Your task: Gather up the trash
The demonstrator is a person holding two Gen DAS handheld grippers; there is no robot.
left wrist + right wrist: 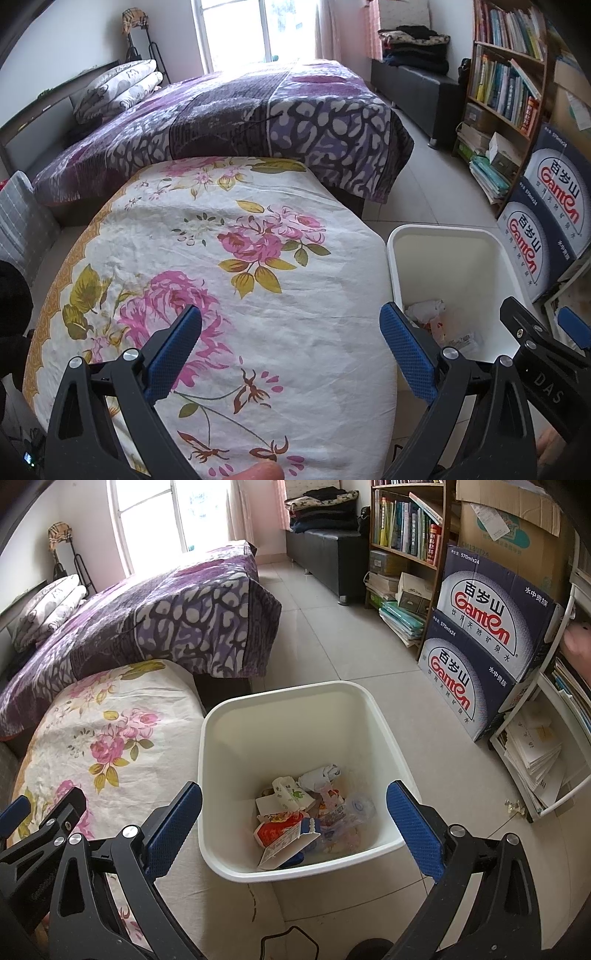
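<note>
A white plastic bin (pixel 229 723) stands on the tiled floor beside a table with a flowered cloth (pixel 110 731). Crumpled wrappers and paper (pixel 295 819) lie at its bottom. My right gripper (pixel 295 823) is open and empty, held above the bin's near rim. My left gripper (pixel 291 350) is open and empty over the flowered cloth (pixel 240 277), with the bin (pixel 402 258) to its right and some trash (pixel 436 317) showing inside. The right gripper's side (pixel 546 343) shows at the right edge of the left wrist view.
A bed with a purple blanket (pixel 240 118) lies behind the table. Two stacked Ganten water cartons (pixel 480 646) stand right of the bin, with a bookshelf (pixel 402 535) behind and a white rack of papers (pixel 535 757) at the right. A black cable (pixel 288 938) lies on the floor.
</note>
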